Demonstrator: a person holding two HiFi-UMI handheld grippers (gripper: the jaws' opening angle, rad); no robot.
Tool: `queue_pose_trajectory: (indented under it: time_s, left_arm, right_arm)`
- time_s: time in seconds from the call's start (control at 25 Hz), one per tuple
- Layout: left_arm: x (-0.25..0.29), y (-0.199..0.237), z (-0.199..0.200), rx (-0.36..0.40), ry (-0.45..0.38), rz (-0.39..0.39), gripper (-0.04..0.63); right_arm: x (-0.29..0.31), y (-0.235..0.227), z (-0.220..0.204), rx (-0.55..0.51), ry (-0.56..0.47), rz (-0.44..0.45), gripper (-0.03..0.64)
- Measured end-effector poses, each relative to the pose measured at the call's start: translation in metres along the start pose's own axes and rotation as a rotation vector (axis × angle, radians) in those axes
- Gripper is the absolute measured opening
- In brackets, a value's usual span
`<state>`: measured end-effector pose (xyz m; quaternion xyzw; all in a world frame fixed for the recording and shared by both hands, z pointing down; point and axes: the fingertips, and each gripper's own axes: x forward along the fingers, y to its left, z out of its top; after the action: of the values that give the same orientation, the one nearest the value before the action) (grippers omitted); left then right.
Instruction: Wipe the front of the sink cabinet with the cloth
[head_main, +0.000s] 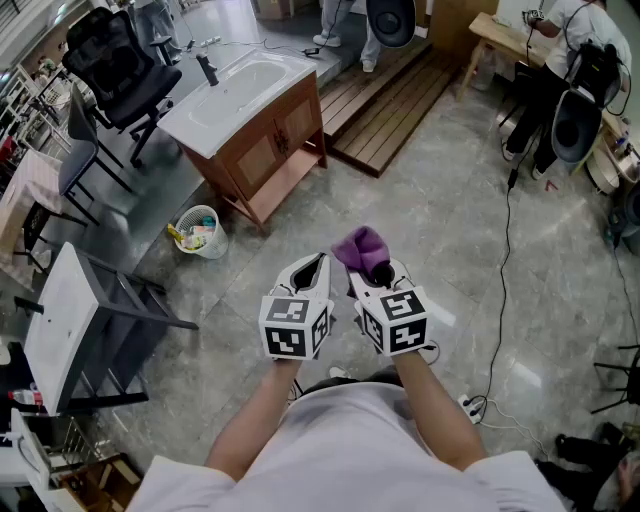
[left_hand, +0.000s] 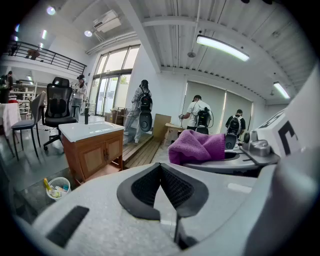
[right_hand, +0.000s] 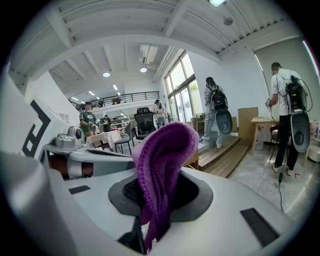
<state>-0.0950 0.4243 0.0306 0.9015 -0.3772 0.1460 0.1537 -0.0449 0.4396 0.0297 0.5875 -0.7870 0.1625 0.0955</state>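
Observation:
The sink cabinet (head_main: 268, 140), wooden with two panelled doors and a white basin top, stands at the upper left of the head view, well away from both grippers; it also shows at mid left as the cabinet (left_hand: 95, 152). My right gripper (head_main: 372, 268) is shut on a purple cloth (head_main: 360, 249), which bunches up above its jaws (right_hand: 162, 165). My left gripper (head_main: 308, 270) is beside it, jaws closed together with nothing between them (left_hand: 161, 187). The cloth (left_hand: 196, 146) also shows to the right in the left gripper view.
A small bin (head_main: 198, 231) with rubbish sits on the floor by the cabinet's left foot. A white table (head_main: 75, 320) and black chairs (head_main: 115, 65) stand at left. A wooden step platform (head_main: 385, 105) lies behind the cabinet. People stand at a bench (head_main: 565, 70) at upper right; a cable (head_main: 500, 290) crosses the floor.

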Motion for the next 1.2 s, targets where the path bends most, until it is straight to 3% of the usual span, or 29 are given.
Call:
queue_pose_trajectory:
  time_s: [0.72, 1.2]
  left_arm:
    - [0.006, 0.022, 0.008, -0.015, -0.002, 0.021, 0.006]
    - [0.082, 0.054, 0.035, -0.038, 0.003, 0.101, 0.006]
  right_arm:
    - [0.023, 0.001, 0.007, -0.010, 0.021, 0.029, 0.087]
    - [0.091, -0.054, 0.024, -0.013, 0.043, 0.115, 0.087]
